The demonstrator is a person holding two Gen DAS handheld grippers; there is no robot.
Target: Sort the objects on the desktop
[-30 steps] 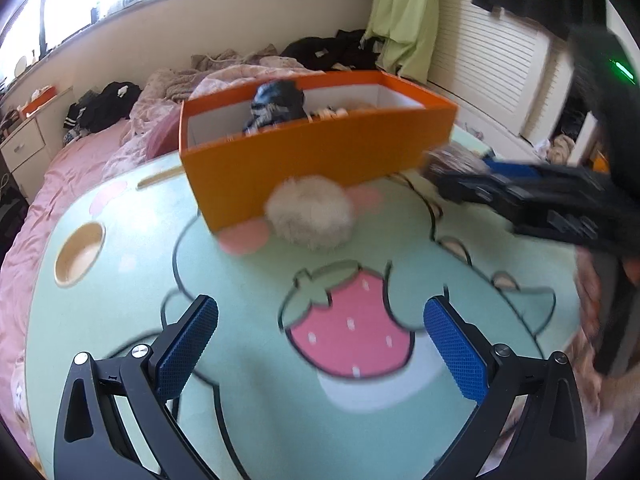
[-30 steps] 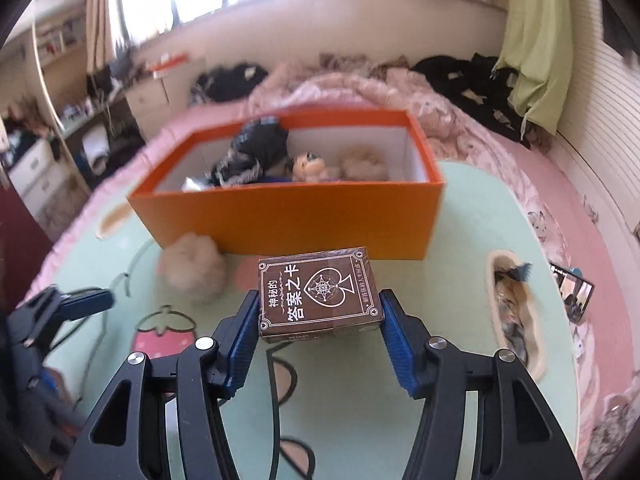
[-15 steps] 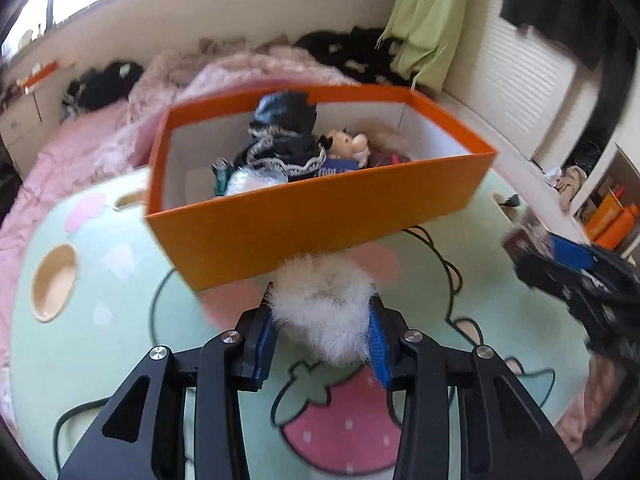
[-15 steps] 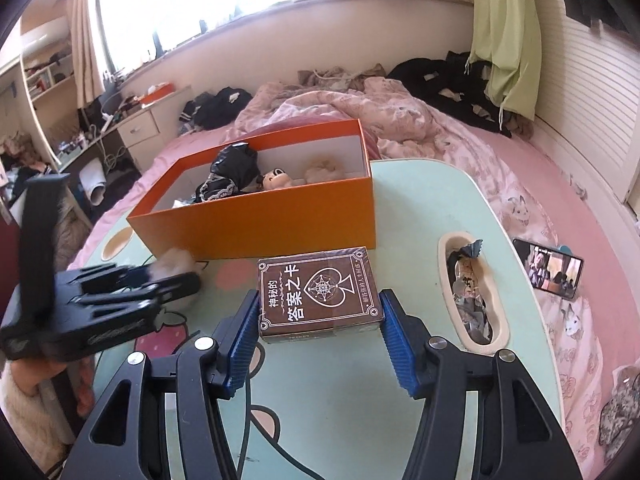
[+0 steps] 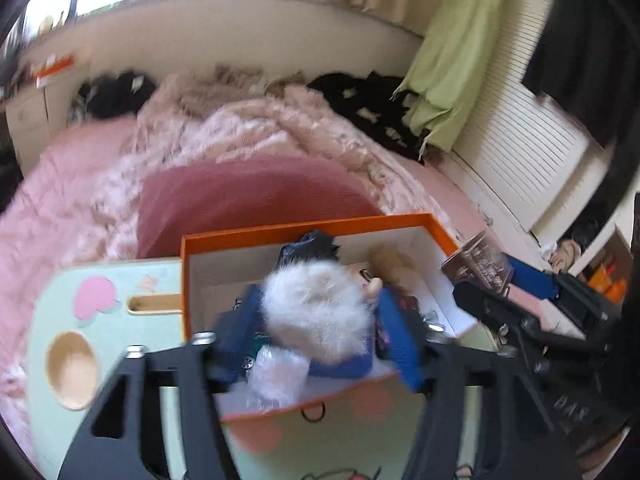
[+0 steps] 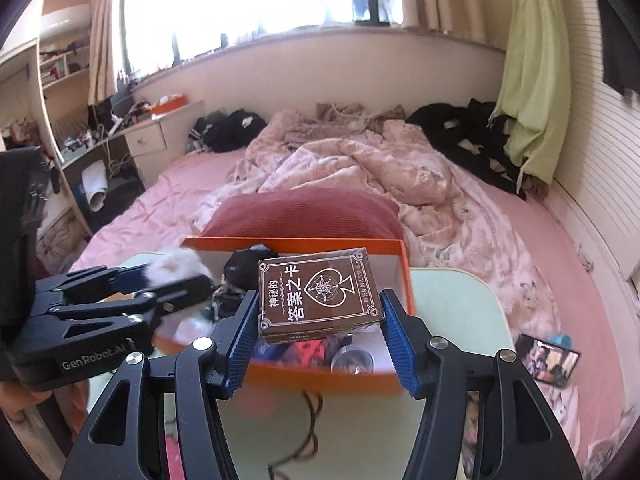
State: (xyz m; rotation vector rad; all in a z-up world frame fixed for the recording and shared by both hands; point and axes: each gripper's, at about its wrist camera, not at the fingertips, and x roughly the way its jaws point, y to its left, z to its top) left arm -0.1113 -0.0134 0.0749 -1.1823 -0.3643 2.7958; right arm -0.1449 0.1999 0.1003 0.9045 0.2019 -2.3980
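My left gripper (image 5: 320, 316) is shut on a white fluffy pompom (image 5: 316, 308) and holds it over the open orange box (image 5: 240, 236). My right gripper (image 6: 318, 312) is shut on a brown card box (image 6: 318, 296) with a spade emblem, held above the orange box's (image 6: 288, 245) near right part. The right gripper with the card box (image 5: 478, 268) shows at the right in the left wrist view. The left gripper with the pompom (image 6: 176, 266) shows at the left in the right wrist view. A dark-haired doll (image 5: 312, 246) and other small items lie in the box.
The box stands on a mint-green table (image 5: 100, 280) with a cartoon print and recessed wooden cups (image 5: 72, 368). Behind it is a bed with a pink blanket (image 6: 360, 160) and a red cushion (image 6: 304, 212). A phone (image 6: 550, 358) lies on the bed at the right.
My left gripper has closed on the pompom, lifted it off the table and carried it over the box. My right gripper has carried the card box forward over the box.
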